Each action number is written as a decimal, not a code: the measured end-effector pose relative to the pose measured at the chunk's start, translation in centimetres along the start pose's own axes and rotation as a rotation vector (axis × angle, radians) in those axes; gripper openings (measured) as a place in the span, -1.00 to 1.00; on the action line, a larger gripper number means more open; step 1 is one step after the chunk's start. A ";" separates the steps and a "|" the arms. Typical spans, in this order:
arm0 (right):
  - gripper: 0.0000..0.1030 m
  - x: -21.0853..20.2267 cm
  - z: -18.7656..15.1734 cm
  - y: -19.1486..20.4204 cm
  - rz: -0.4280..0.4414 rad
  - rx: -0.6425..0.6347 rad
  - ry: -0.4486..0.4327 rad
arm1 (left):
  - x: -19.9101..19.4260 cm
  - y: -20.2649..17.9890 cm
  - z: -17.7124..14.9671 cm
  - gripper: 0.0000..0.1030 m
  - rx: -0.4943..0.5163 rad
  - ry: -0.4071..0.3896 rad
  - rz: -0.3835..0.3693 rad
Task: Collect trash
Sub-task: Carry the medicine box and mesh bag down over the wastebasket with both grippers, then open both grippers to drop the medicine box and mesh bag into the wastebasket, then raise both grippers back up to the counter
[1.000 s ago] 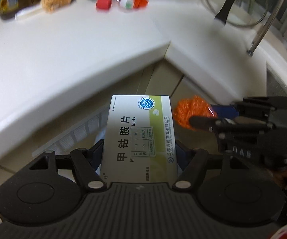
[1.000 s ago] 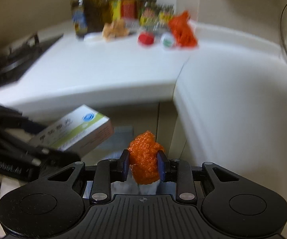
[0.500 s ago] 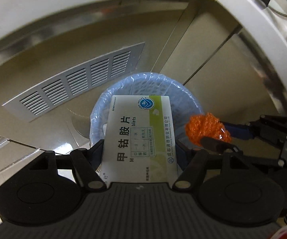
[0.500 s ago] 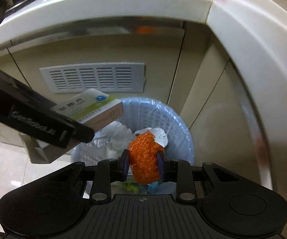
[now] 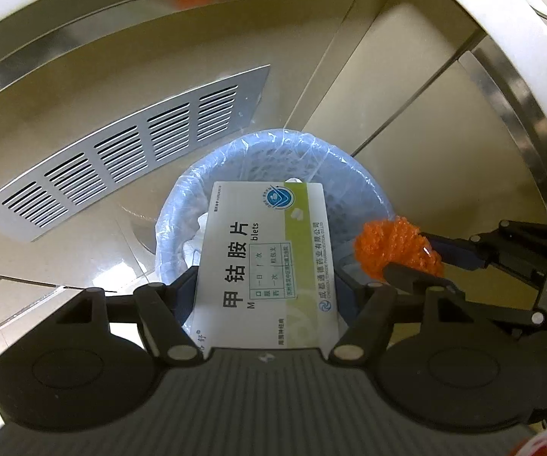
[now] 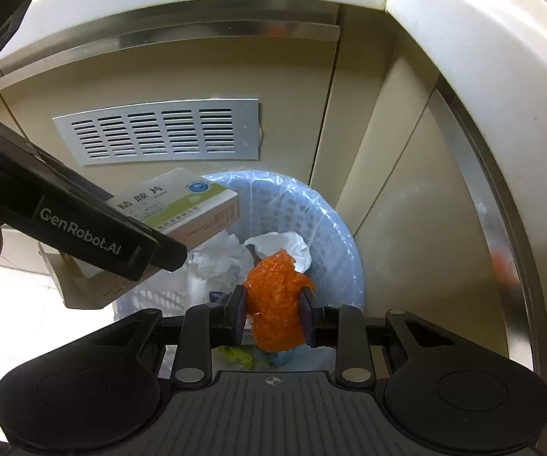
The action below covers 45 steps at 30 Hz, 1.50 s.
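My left gripper (image 5: pixel 265 285) is shut on a white and green medicine box (image 5: pixel 269 258), held flat over the blue trash bin (image 5: pixel 349 163). My right gripper (image 6: pixel 273 311) is shut on a crumpled orange net (image 6: pixel 275 304), which hangs over the same bin (image 6: pixel 334 235). In the left wrist view the orange net (image 5: pixel 395 247) and the right gripper (image 5: pixel 410 262) sit just right of the box, over the bin's right rim. In the right wrist view the box (image 6: pixel 182 205) and the left gripper's black body (image 6: pixel 83 228) come in from the left. Crumpled white paper (image 6: pixel 220 258) lies in the bin.
The bin, lined with a clear bag, stands on the floor in the corner of beige cabinet fronts. A metal vent grille (image 5: pixel 121 155) is set into the cabinet behind it. The white countertop edge (image 6: pixel 482 57) curves overhead. A tan bag (image 6: pixel 83 288) stands left of the bin.
Both grippers have sunk from countertop height to just over the bin, tilting further down. The counter items have left the view. Both grips are unchanged.
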State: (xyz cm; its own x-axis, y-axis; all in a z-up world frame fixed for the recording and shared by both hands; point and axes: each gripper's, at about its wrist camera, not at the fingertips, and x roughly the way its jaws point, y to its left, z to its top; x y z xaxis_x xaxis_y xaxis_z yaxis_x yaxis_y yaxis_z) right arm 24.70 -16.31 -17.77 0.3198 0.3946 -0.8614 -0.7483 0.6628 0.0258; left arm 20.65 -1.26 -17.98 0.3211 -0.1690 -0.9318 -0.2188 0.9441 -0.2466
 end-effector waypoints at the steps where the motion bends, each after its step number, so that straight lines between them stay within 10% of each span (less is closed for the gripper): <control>1: -0.43 0.1 0.0 0.0 0.001 0.000 0.003 | -0.1 0.0 -0.1 0.34 0.000 0.001 0.001; 9: -0.43 0.5 -0.2 0.0 0.005 -0.011 0.028 | 0.3 0.4 -0.2 0.68 -0.019 -0.009 -0.004; 31: -0.41 1.6 0.7 0.9 0.039 0.006 0.017 | -2.6 2.8 -1.4 0.68 -0.051 -0.054 0.036; 34: 0.45 1.7 0.9 1.0 0.033 0.016 -0.002 | -3.0 3.3 -1.6 0.67 -0.060 -0.060 0.042; 45: 0.47 1.1 0.7 1.9 0.027 0.003 0.004 | -4.7 4.7 -2.6 0.67 -0.085 -0.087 0.053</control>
State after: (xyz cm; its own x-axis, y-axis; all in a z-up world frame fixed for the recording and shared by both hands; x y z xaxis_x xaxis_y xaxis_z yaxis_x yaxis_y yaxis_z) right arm 24.04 -14.14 -18.31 0.2974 0.4098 -0.8623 -0.7549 0.6539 0.0504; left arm 15.73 3.21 -15.45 0.3849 -0.0912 -0.9185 -0.3137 0.9229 -0.2231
